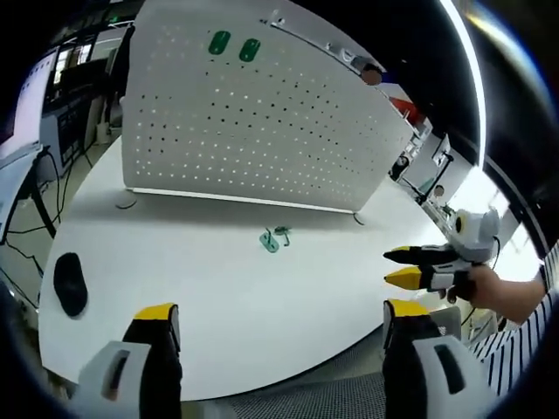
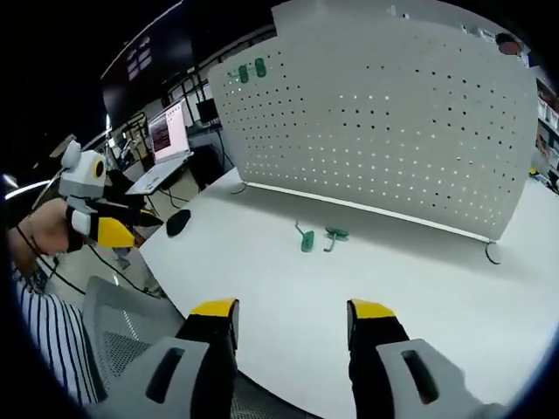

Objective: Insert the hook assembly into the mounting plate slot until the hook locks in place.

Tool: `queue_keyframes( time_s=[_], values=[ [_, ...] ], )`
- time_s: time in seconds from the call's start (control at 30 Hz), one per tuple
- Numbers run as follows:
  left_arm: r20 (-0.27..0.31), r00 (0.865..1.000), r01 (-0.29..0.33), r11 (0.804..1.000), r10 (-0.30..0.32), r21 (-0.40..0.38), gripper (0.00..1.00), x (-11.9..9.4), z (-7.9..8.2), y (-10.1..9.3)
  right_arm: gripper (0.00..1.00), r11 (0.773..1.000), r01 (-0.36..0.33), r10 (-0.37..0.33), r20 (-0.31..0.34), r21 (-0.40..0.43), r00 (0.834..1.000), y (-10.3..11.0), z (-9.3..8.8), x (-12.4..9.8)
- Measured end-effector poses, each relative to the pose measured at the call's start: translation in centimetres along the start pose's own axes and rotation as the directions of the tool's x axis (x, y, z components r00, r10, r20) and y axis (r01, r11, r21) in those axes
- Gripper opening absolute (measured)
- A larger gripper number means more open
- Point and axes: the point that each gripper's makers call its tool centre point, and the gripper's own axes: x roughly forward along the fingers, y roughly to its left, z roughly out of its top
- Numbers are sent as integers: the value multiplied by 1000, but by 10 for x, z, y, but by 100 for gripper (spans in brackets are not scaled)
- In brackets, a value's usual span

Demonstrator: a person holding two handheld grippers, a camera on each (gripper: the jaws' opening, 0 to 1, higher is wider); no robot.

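Green hook pieces (image 1: 275, 237) lie on white table (image 1: 218, 288), near pegboard (image 1: 262, 113) | 2 green plates (image 1: 234, 45) mounted high | left gripper (image 1: 279, 319) released, empty | right gripper (image 2: 290, 312) released, empty | risk: small hook slides away if I pinch it off-centre

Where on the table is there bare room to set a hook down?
The white round table is bare between the green hooks and its near edge, also right of them. The black mouse takes the left edge; the white perforated pegboard borders the back.
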Motion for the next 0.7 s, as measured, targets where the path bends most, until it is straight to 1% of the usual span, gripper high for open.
queue_keyframes(
  time_s=[0.03, 0.07, 0.13, 0.2, 0.37, 0.47, 0.53, 0.7],
  values=[
    [0, 1000, 0, 1000, 0, -3, 99, 0, 0, 1, 41, 1000, 1, -1, 0, 3, 1000, 0, 1, 2],
    [0, 1000, 0, 1000, 0, -5, 99, 1, 0, 2, 40, 1000, -9, 9, 1, 9, 1000, 0, 4, 10],
    [-2, 1000, -3, 1000, 3, -4, 99, 2, 0, 3, 39, 1000, -28, 29, -16, 12, 999, 3, 5, 23],
    [-8, 1000, -8, 1000, 8, -4, 99, 2, -1, 5, 36, 999, -39, 39, -26, -4, 999, 5, 7, 36],
    [-23, 1000, -4, 1000, 4, -3, 99, 7, -2, 7, 31, 999, -46, 45, -41, -29, 998, 2, 16, 69],
    [-27, 1000, -2, 1000, 2, -1, 99, 9, 1, 10, 29, 998, -56, 54, -47, -36, 997, 3, 23, 90],
    [-25, 1000, -2, 1000, 2, -3, 99, 10, 2, 11, 27, 997, -53, 50, -59, -57, 997, 3, 24, 100],
    [-36, 999, 1, 1000, -1, -9, 98, 12, 0, 11, 25, 996, -60, 55, -73, -70, 996, 5, 32, 127]
  ],
)
